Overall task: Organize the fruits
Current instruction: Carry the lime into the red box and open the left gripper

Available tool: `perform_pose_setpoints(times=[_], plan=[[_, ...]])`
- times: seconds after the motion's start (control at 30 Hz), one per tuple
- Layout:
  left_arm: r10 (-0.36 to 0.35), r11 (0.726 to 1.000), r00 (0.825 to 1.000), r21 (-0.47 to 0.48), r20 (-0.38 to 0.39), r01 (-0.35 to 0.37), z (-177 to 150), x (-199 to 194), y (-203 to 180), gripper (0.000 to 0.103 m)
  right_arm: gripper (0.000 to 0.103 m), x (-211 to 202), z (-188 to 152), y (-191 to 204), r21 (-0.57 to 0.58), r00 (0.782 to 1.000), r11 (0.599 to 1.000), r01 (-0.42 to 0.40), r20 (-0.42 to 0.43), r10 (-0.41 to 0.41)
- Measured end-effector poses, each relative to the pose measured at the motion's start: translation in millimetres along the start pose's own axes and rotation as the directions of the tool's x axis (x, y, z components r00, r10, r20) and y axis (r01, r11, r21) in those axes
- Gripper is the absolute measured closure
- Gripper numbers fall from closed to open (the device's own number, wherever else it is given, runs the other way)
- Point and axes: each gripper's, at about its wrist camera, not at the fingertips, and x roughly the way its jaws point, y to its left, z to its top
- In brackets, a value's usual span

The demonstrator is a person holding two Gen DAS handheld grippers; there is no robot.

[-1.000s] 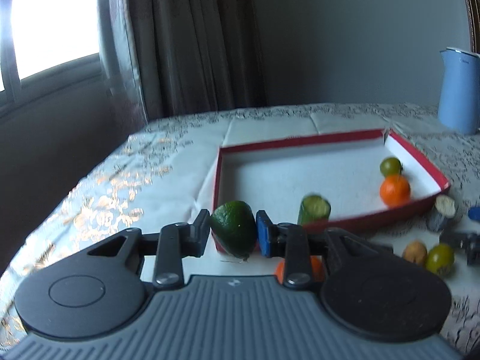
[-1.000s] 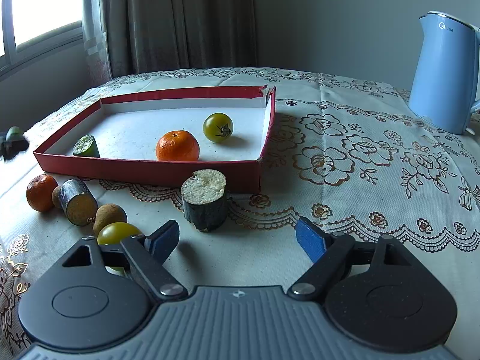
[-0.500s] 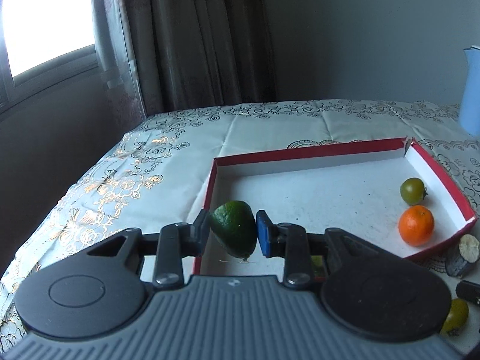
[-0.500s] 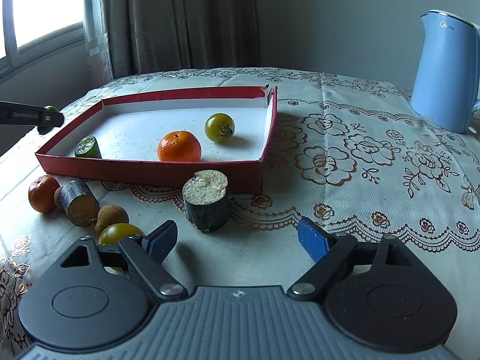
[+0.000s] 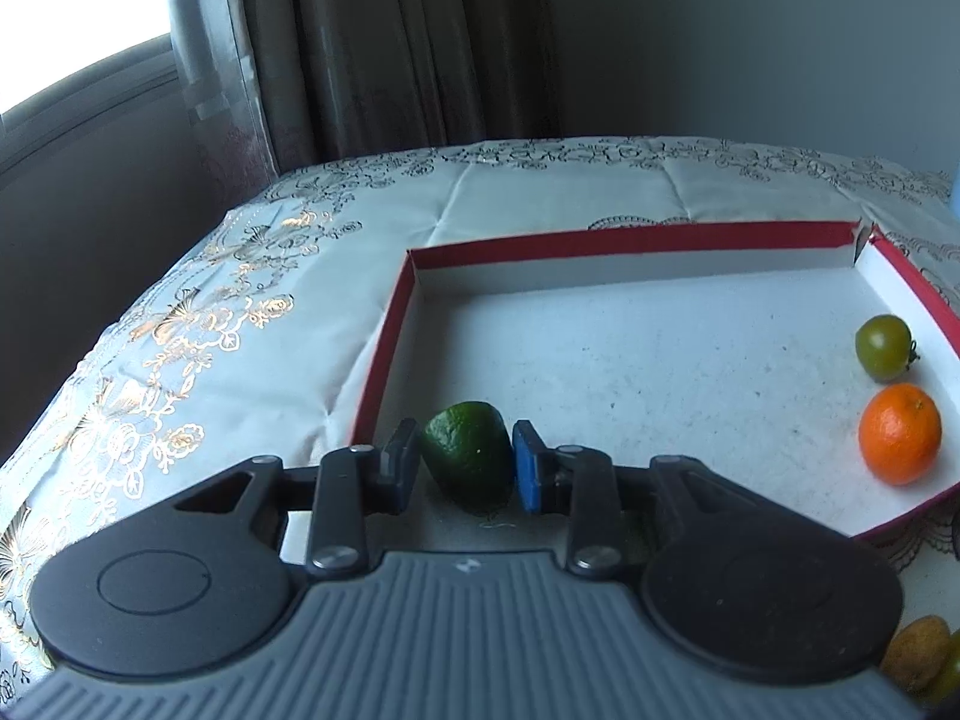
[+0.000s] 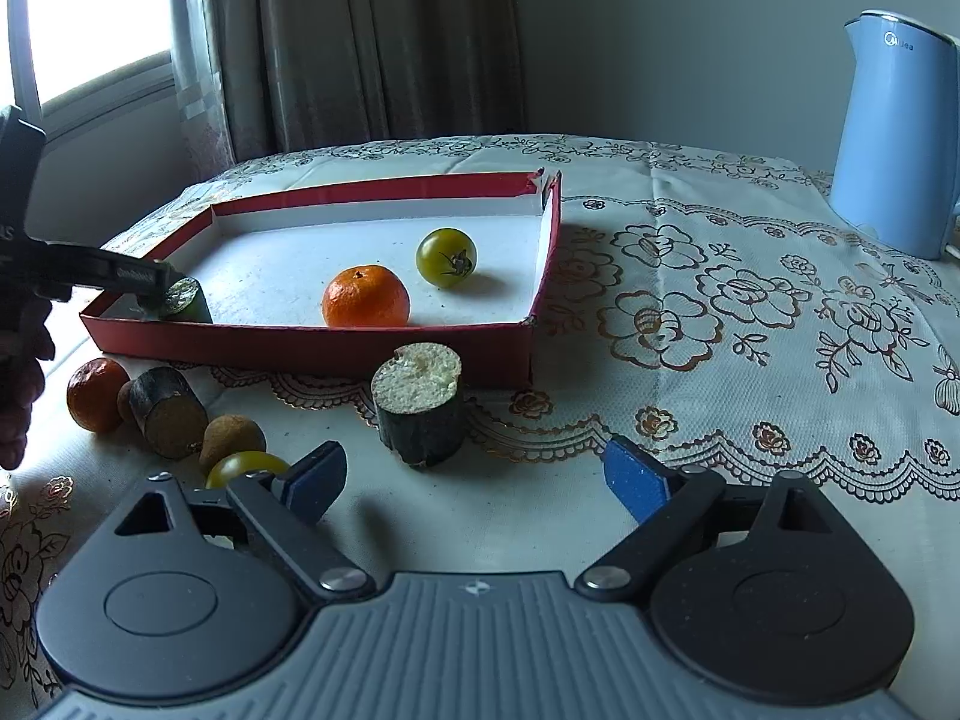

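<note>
My left gripper (image 5: 463, 455) is shut on a dark green fruit (image 5: 471, 468), which hangs just inside the near left corner of the red tray (image 5: 630, 239). An orange (image 5: 899, 433) and a green tomato (image 5: 883, 343) lie in the tray at the right. In the right wrist view the left gripper (image 6: 120, 273) reaches in beside a cut green piece (image 6: 187, 300) in the tray (image 6: 384, 187). My right gripper (image 6: 474, 474) hovers over the cloth, its jaws opening with nothing between them. A cut dark cylinder (image 6: 418, 411) stands just ahead of it.
Outside the tray's front wall lie an orange (image 6: 96, 393), a dark cut cylinder (image 6: 168, 411), a brown round fruit (image 6: 233, 435) and a yellow-green tomato (image 6: 246, 464). A blue kettle (image 6: 894, 138) stands far right. A person's hand (image 6: 18, 372) shows at the left edge.
The left gripper has carried the green fruit forward and down, from in front of the tray to over its near left corner. The right gripper's jaws have spread wider; it stayed in place.
</note>
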Motion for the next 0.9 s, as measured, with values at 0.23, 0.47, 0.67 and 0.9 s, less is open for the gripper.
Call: perform_pose_setpoints(times=[0.23,0.47,0.67,0.9], plan=[[0.01,1.0,1.0,-0.003,0.009,-0.01,-1,0,0,0.063,0.008,0,0,0,0.002,1.0,1.0,-0.007,0.0,0.007],[0.0,1.0,0.998,0.003,0.056,-0.001,-1,-18,2,0.044,0.006,-1,1,-2,0.012,1.0,1.0,-0.023,0.0,0.023],[0.04,0.999,0.99,-0.003,0.136,-0.04,-13,-51,14,0.017,0.006,-1,1,-4,0.017,1.0,0.999,-0.028,0.001,0.028],[0.176,0.983,0.948,-0.093,0.265,-0.157,-48,-91,56,0.0,0.006,-12,-1,-11,0.06,0.997,0.997,-0.054,0.063,0.05]])
